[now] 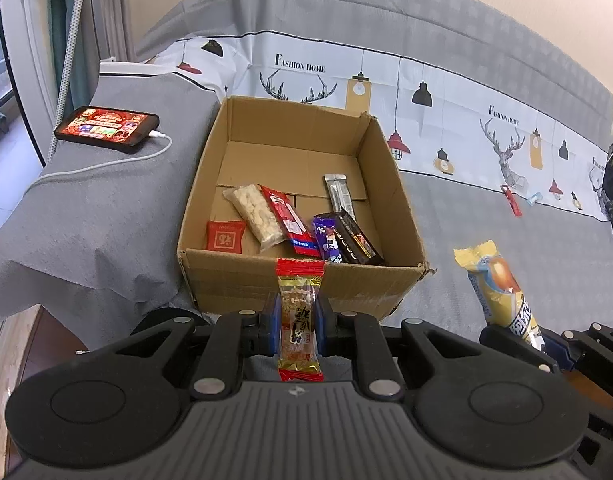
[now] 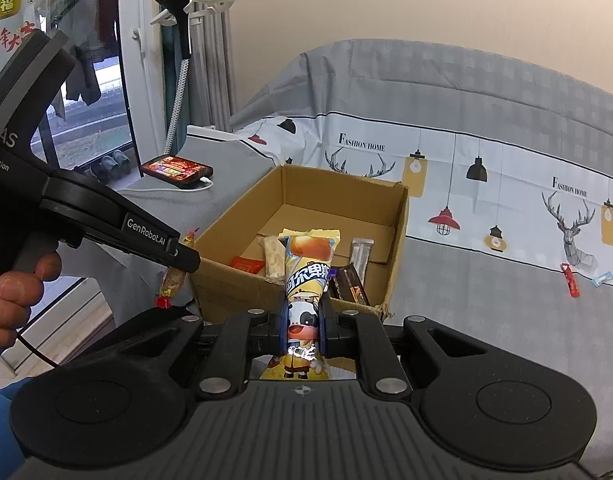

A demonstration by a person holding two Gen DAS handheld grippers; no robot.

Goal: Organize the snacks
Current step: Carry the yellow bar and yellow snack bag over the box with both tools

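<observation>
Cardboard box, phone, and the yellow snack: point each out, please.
cardboard box (image 1: 302, 280), left wrist view, front wall.
phone (image 1: 106, 126), left wrist view, screen.
yellow snack (image 2: 306, 276), right wrist view, wrapper middle.

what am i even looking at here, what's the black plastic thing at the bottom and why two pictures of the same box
No robot here: a person holds a handheld grasping tool in each hand, and each tool carries a wide-angle camera looking forward along its two fingers. The black plastic at the bottom is the tool's own body. One picture comes from the left tool, the other from the right tool, so both see the same cardboard box on a grey-covered sofa. The left tool is clamped on a red-and-gold snack bar; the right one on a yellow cow-print snack packet. Several snacks already lie in the box. A charging phone rests on the armrest to the left.
</observation>
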